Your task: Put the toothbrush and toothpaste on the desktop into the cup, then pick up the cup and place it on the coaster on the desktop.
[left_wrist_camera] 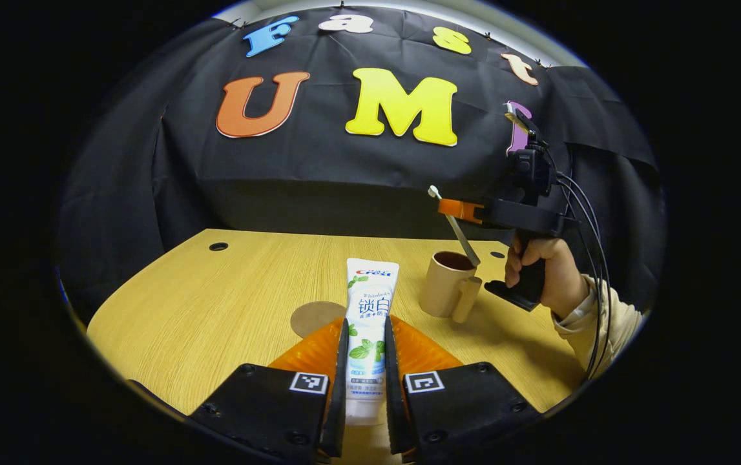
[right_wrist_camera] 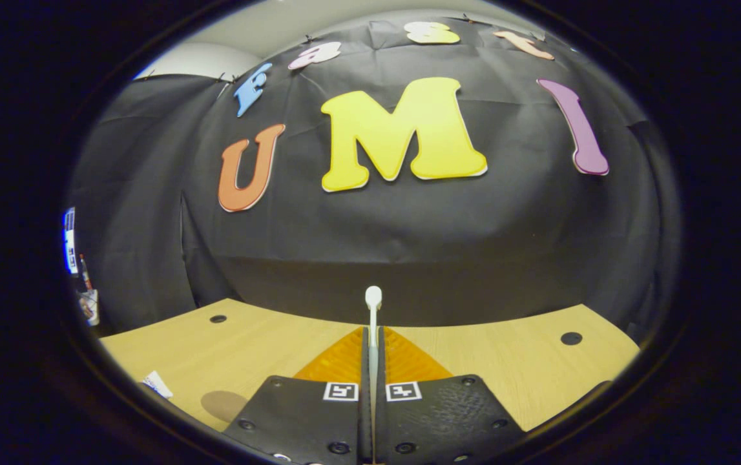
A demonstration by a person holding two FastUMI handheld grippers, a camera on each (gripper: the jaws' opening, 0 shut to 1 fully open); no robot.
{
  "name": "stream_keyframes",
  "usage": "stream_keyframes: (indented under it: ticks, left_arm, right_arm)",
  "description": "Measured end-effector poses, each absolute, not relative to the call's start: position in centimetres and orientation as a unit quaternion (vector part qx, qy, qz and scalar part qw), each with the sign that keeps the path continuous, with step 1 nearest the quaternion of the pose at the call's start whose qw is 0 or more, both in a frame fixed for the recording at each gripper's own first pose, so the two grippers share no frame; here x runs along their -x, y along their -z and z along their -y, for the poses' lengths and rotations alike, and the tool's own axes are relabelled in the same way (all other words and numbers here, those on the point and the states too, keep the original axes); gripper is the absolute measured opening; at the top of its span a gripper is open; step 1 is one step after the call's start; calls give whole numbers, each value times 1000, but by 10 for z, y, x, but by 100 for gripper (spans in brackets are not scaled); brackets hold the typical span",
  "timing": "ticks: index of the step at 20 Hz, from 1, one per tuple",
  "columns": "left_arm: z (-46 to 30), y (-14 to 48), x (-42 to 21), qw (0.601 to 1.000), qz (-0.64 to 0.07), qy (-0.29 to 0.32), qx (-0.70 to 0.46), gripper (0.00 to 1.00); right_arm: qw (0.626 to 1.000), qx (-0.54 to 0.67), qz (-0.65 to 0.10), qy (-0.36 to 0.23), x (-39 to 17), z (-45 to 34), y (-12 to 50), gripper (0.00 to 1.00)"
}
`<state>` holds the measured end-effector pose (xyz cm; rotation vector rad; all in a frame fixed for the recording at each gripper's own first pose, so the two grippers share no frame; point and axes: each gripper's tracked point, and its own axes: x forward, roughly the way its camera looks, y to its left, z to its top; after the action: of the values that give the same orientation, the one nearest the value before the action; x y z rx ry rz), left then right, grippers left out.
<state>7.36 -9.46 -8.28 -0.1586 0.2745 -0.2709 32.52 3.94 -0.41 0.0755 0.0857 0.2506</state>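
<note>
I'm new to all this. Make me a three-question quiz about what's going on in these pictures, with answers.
1. True or false: the left tool is shut on the toothpaste.
2. What does the right tool hold? A) a spoon B) the toothbrush C) nothing
3. Fill in: in the left gripper view, the toothbrush's lower end is at the rim of the ____.

Key
1. True: both fingers press on the tube's sides.
2. B: it stands clamped between that tool's fingers.
3. Cup: the brush slants down to its opening, its head up. The cup stands on the desk, right of the coaster.
</note>
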Motion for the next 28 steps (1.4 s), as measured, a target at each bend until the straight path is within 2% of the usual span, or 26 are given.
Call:
stream_keyframes:
  ticks: [3,9,12,15,17,18,19,22,23,24,26,27,28]
  left_arm:
    - [96,82,-71,978,-136,134,78,29]
    - [92,78,-74,981,-128,127,75,29]
    - [94,79,-76,981,-130,125,75,29]
    - [99,78,-76,981,-131,126,74,29]
    - [103,73,-80,982,-125,126,69,29]
    - [106,69,-81,982,-120,127,66,29]
    - [110,66,-84,983,-116,128,64,29]
    - [126,53,-92,983,-103,138,69,29]
    - [132,48,-94,983,-99,141,69,29]
    - [137,44,-98,983,-96,143,67,29]
    - [145,36,-106,983,-88,146,71,29]
    - [148,30,-111,982,-84,148,77,29]
    - [152,23,-118,982,-78,151,83,29]
  right_arm:
    - [990,-44,-32,-133,-331,-44,3,0]
    - [986,-62,-65,-139,-327,-40,21,1]
    - [986,-71,-69,-135,-322,-30,21,7]
    - [985,-69,-71,-141,-310,-25,20,6]
    - [985,-61,-70,-147,-298,-22,17,17]
    - [984,-58,-66,-153,-291,-21,14,33]
    - [984,-53,-63,-157,-285,-19,13,40]
    - [987,-35,-48,-148,-266,-5,5,85]
    - [987,-33,-41,-152,-260,-3,2,87]
    - [986,-29,-41,-159,-256,-3,1,96]
    - [986,-22,-49,-156,-247,7,4,98]
    - [986,-25,-50,-157,-239,10,3,95]
    - [986,-28,-49,-159,-232,14,1,98]
